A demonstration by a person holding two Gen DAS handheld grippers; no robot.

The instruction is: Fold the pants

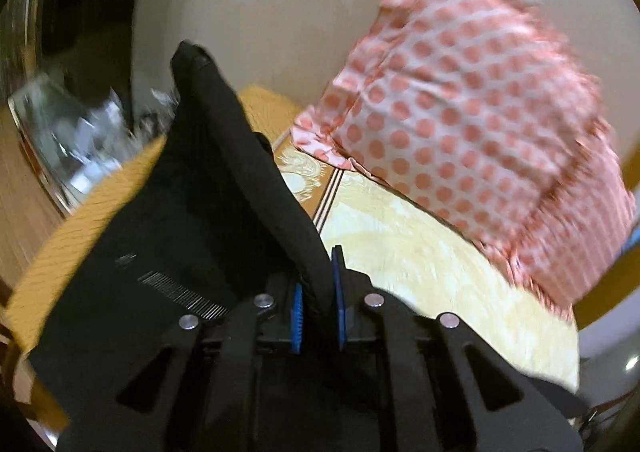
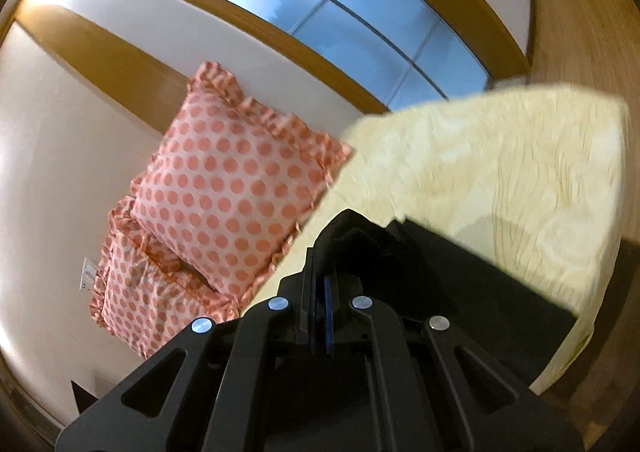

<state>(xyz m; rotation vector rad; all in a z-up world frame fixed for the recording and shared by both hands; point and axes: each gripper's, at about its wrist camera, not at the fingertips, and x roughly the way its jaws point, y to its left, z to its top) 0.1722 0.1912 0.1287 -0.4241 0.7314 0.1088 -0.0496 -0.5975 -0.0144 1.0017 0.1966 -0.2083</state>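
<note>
The black pants [image 1: 192, 187] hang lifted over the cream bedspread [image 1: 420, 260]. My left gripper [image 1: 318, 288] is shut on a thick edge of the pants, pinched between its blue pads [image 1: 297, 312], and the cloth rises ahead and drapes down to the left. In the right wrist view my right gripper [image 2: 322, 292] is shut on another bunched part of the black pants [image 2: 460, 268], which spread to the right over the bed [image 2: 520, 179]. Both views are blurred by motion.
Two pink polka-dot pillows [image 1: 460, 103] lean on the cream wall at the bed's head; they also show in the right wrist view [image 2: 236, 187]. A wooden-framed window [image 2: 320, 7] is above. A yellow bed border [image 1: 80, 219] and cluttered furniture [image 1: 80, 139] lie left.
</note>
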